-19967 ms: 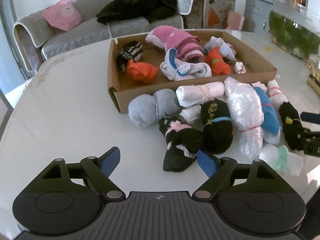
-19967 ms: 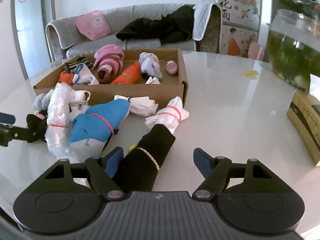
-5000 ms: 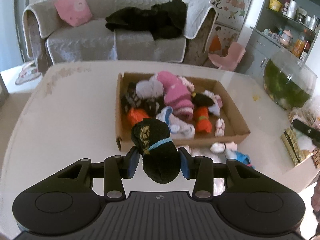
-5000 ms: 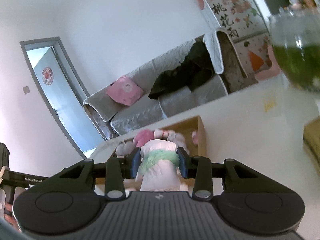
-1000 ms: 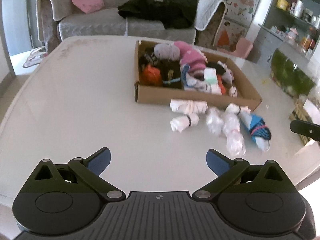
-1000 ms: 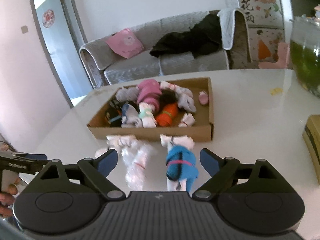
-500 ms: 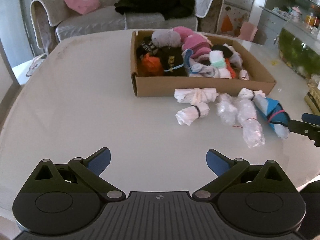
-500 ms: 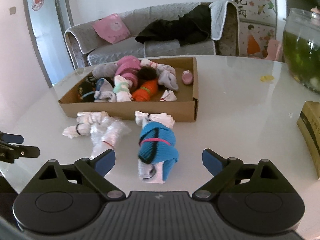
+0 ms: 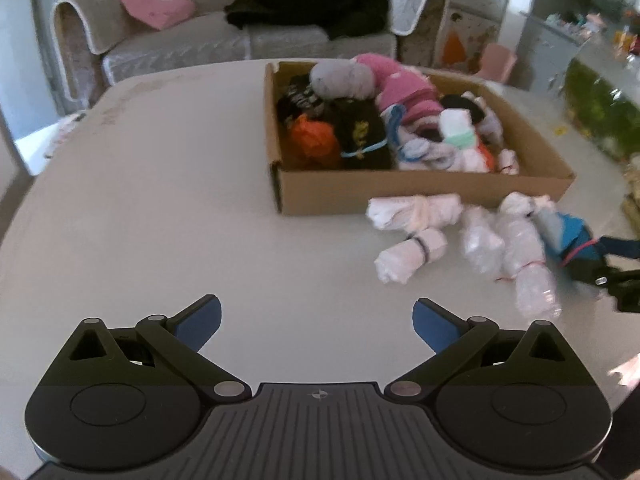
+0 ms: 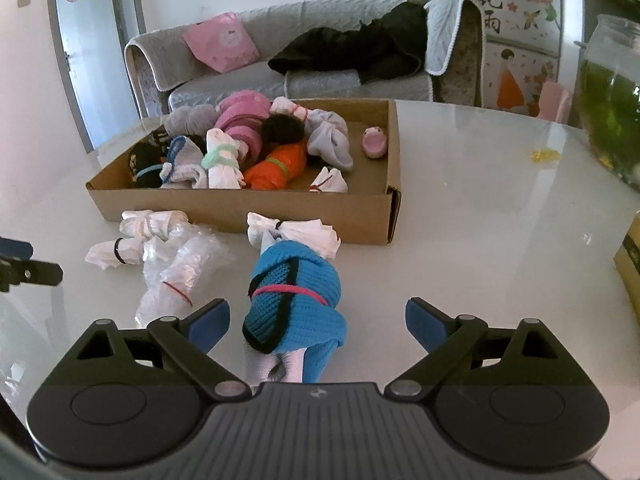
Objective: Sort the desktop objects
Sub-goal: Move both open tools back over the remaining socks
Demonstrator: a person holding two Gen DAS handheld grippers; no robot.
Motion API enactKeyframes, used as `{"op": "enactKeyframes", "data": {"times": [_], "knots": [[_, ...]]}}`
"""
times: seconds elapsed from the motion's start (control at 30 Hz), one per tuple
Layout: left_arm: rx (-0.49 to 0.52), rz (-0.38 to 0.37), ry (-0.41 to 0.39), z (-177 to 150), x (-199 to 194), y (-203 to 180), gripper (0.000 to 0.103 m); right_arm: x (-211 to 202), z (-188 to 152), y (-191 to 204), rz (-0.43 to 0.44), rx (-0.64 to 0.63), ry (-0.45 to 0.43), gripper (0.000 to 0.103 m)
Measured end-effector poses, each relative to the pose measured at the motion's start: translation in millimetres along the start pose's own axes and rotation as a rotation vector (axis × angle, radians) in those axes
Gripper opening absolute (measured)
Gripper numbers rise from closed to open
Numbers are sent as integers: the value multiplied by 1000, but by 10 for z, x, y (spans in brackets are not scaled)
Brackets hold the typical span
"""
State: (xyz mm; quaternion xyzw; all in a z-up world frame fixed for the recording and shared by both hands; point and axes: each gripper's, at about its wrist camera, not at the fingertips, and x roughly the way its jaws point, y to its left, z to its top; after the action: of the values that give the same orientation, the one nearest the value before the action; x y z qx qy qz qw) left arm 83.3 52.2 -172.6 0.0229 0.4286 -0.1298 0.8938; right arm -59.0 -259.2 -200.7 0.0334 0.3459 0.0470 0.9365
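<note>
Tabletop blue sock roll (image 10: 296, 300) between right hand-held gripper (image 10: 318, 318) fingers

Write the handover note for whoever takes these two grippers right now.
Left gripper: open, empty, over bare table.
Right gripper: open, blue sock roll between its fingers, not gripped.
Done: most bundles lie in the cardboard box.
Left, on the table in front of the box: blue roll, two plastic-wrapped bundles, three white rolls.
</note>
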Motion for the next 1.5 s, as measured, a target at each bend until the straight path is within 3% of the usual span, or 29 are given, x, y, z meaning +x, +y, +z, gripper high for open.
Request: {"op": "enactKeyframes", "data": {"times": [0.23, 0.33, 0.57, 0.73, 1.0, 1.37, 1.5], "knots": [[16, -122, -12, -6, -10, 46, 103, 26, -11, -35, -6, 3, -9, 94], [-34, -225, 20, 25, -4, 113, 103, 32, -26, -22, -4, 2, -13, 95], [-147, -293, 27, 90, -88, 221, 103, 44, -19, -70, -14, 28, -17, 95], [-143, -257, 12, 144, -159, 186, 103, 44, -20, -76, -12, 33, -22, 95], [31, -75, -92, 154, -289, -132, 103, 34, -23, -33, -1, 2, -25, 95], [-14, -9, -14, 195, -36, -94, 103, 94, -16, 6, -17, -10, 6, 95], [-23, -35, 7, 303, 119, -116, 103, 118, -21, 44, -19, -25, 18, 95]]}}
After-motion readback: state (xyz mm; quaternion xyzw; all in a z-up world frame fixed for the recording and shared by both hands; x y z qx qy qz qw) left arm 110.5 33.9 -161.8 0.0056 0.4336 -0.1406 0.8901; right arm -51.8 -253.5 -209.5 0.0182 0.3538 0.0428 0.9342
